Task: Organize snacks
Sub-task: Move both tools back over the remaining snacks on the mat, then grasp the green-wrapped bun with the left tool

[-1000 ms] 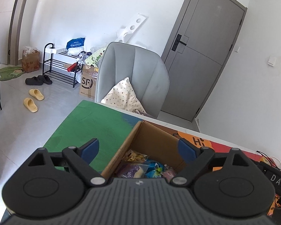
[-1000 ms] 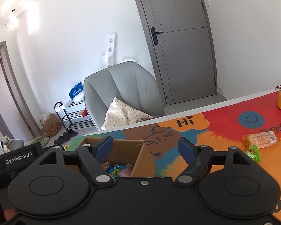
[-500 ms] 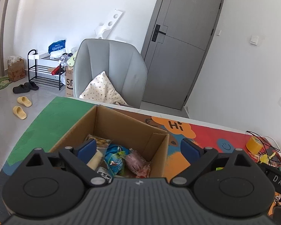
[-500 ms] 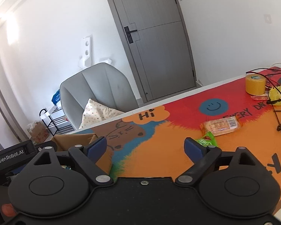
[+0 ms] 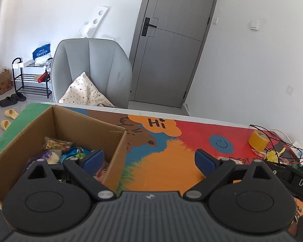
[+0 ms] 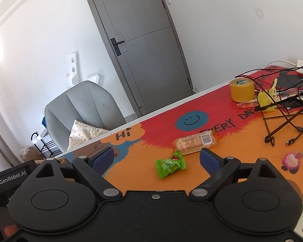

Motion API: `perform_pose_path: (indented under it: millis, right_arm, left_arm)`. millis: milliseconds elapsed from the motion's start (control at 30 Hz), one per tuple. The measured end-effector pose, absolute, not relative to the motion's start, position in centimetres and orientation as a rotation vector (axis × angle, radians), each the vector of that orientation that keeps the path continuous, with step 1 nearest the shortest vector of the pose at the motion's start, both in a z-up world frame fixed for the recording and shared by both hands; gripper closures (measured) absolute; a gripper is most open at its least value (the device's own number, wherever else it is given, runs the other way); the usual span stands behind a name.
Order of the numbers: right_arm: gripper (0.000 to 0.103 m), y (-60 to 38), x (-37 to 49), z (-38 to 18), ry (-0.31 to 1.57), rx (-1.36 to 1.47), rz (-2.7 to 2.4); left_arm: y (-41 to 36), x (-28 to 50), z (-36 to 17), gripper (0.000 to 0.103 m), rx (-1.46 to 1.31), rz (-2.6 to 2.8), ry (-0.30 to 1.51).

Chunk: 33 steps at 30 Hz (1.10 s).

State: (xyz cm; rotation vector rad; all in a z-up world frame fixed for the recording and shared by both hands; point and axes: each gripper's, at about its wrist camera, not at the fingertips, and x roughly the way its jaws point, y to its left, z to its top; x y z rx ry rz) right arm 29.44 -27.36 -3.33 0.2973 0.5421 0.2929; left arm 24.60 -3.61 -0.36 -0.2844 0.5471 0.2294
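An open cardboard box (image 5: 80,125) stands at the left of the colourful mat, with several wrapped snacks (image 5: 56,144) inside. My left gripper (image 5: 149,159) is open, its left finger over the box and its right finger over the bare mat. In the right wrist view a green wrapped snack (image 6: 170,163) lies on the orange mat just ahead, between the fingers of my open right gripper (image 6: 156,158) but untouched. A long clear-wrapped biscuit pack (image 6: 196,142) lies a little beyond it.
A yellow tape roll (image 6: 242,90), tangled black cables (image 6: 282,117) and a pink keychain (image 6: 290,160) crowd the mat's right end. A grey chair (image 5: 91,70) with a cushion stands behind the table's far edge, near a grey door (image 5: 171,50).
Both grippers swung to the right across the table. The box slid left in the left view and out of the right view, where the green snack and biscuit pack came close. The right jaws widened.
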Motion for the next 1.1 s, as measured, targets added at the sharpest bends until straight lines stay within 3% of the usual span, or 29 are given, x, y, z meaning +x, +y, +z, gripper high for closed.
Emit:
perform_pose_path:
  millis: [500,633,867,1100]
  right_arm:
    - [0.011,-32.6,33.3,-5.5,0.574,0.372,0.27]
    - [0.02,-33.4,34.1,-6.3,0.594,0.385,0.271]
    - [0.021,-34.7,35.8,-7.7,0.628,0.4,0.245]
    - [0.002,-36.0,37.3,-8.7,0.662,0.431,0.218]
  left_arm:
    - [-9.5,29.8,-2.6,0.007,-0.239,0.207,0.616]
    - [-11.0,31.3,-3.6,0.007,-0.227,0.196,0.633]
    - [-13.1,33.6,-5.7,0.007,-0.209,0.177,0.679]
    - [-14.7,35.7,-7.9,0.007,-0.203,0.167,0.721]
